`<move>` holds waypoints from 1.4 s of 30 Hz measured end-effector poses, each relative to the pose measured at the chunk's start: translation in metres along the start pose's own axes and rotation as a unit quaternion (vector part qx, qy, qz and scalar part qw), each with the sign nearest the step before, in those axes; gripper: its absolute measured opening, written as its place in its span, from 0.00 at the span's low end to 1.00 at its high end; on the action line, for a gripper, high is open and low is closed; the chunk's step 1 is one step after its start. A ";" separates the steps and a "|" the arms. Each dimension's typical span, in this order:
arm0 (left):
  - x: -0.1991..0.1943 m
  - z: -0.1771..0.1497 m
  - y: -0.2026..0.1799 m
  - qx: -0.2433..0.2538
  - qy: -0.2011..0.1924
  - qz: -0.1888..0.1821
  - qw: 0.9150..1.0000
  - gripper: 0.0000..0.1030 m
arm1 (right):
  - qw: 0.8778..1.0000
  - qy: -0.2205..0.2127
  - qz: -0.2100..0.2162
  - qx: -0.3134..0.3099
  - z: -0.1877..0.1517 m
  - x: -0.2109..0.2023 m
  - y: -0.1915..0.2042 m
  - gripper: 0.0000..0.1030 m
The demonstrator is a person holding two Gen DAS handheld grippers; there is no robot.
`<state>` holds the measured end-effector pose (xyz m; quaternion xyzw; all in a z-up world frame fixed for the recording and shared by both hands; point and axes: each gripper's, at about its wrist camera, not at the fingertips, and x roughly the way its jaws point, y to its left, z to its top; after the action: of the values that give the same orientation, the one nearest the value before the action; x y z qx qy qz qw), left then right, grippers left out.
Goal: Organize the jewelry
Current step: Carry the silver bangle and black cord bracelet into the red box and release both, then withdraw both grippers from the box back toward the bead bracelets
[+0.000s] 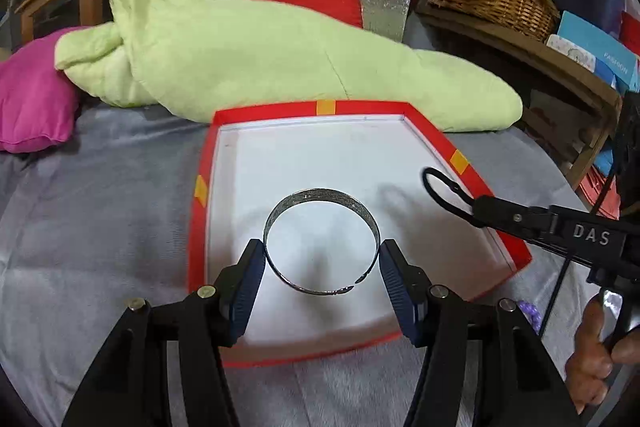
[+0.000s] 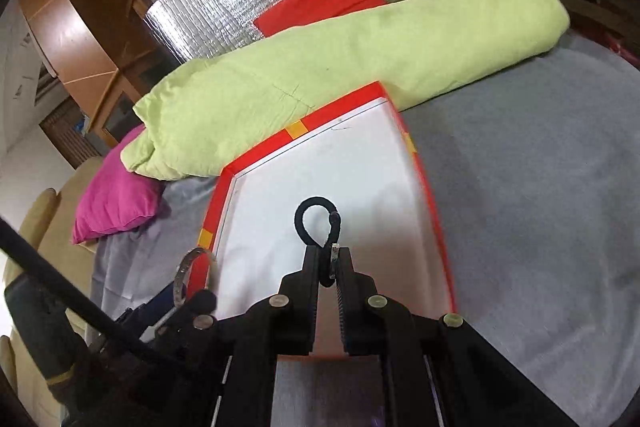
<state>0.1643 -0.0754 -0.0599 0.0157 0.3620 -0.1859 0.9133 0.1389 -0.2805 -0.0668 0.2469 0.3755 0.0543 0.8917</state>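
A bed covered by a grey sheet (image 1: pixel 100 227) carried a rolled pale green quilt (image 1: pixel 260 59), a magenta pillow (image 1: pixel 32 95) and, nearest the cameras, a shallow red box (image 1: pixel 202 155) with a bare white floor. Over that floor an open silver cuff bangle (image 1: pixel 320 203) was pinched across its width by the left hand-held gripper (image 1: pixel 322 259), its blue pads (image 1: pixel 248 283) pressed on the band's two sides and its gap turned toward the camera. To the right, a black looped cord (image 2: pixel 316 223) with a small metal end was held by the right hand-held gripper (image 2: pixel 328 267), whose jaws were nearly closed upon it above the box's right half. Neither piece was seen to touch the box floor. A slip was judged possible: the springy bangle, squeezed only at its sides, might be twisted out or sprung away on release, and the thin cord might be snagged on the serrated pads or dropped over the low rim onto the sheet.
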 end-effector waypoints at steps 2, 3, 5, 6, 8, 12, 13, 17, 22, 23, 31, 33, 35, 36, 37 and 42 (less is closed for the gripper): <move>0.008 0.002 0.001 0.002 0.005 0.003 1.000 0.59 | 1.000 0.003 -0.002 -0.001 0.001 0.009 0.002 0.09; 0.012 0.003 0.002 0.005 0.008 0.007 1.000 0.59 | 1.000 0.005 -0.002 0.000 0.002 0.014 0.003 0.09; 0.021 0.005 0.005 0.003 0.016 0.011 1.000 0.59 | 1.000 0.009 -0.004 0.001 0.004 0.023 0.004 0.09; 0.024 0.006 0.008 -0.001 0.020 0.011 1.000 0.59 | 1.000 0.011 -0.007 0.003 0.005 0.028 0.004 0.09; 0.030 0.008 0.010 -0.007 0.027 0.007 1.000 0.59 | 1.000 0.015 -0.010 0.007 0.007 0.035 0.004 0.09; 0.041 0.011 0.012 -0.010 0.036 0.011 0.999 0.59 | 0.999 0.022 -0.020 0.012 0.007 0.044 0.003 0.09; 0.044 0.012 0.013 -0.012 0.039 0.012 0.999 0.59 | 0.999 0.025 -0.023 0.011 0.006 0.046 0.003 0.09; 0.050 0.013 0.018 -0.023 0.045 0.017 0.999 0.60 | 0.999 0.035 -0.032 0.012 0.003 0.046 0.004 0.10; 0.046 0.013 0.015 -0.020 0.049 0.025 0.998 0.60 | 0.999 0.032 -0.033 0.012 0.003 0.036 0.007 0.11; 0.044 0.013 0.014 -0.018 0.049 0.026 0.998 0.60 | 0.999 0.031 -0.033 0.013 0.003 0.034 0.007 0.11; 0.018 0.016 0.009 -0.014 0.023 0.043 0.999 0.70 | 0.999 0.003 -0.032 0.015 0.006 0.003 0.004 0.46; 0.014 0.014 0.008 -0.014 0.022 0.051 0.998 0.71 | 0.999 -0.009 -0.036 0.012 0.006 -0.004 0.004 0.47; 0.011 0.011 0.008 -0.013 0.027 0.063 0.998 0.71 | 0.999 -0.010 -0.037 0.014 0.007 -0.008 0.003 0.47; 0.010 0.009 0.008 -0.014 0.028 0.066 0.997 0.71 | 0.999 -0.008 -0.037 0.016 0.006 -0.009 0.003 0.47; 0.009 0.008 0.009 -0.017 0.030 0.069 0.997 0.71 | 0.999 -0.007 -0.036 0.018 0.006 -0.010 0.003 0.47; 0.001 0.002 0.012 -0.034 0.036 0.074 0.996 0.71 | 0.999 -0.006 -0.035 0.014 0.003 -0.018 0.005 0.47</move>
<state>0.1706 -0.0652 -0.0604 0.0185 0.3986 -0.1051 0.9109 0.1285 -0.2823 -0.0517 0.2465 0.3792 0.0160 0.8917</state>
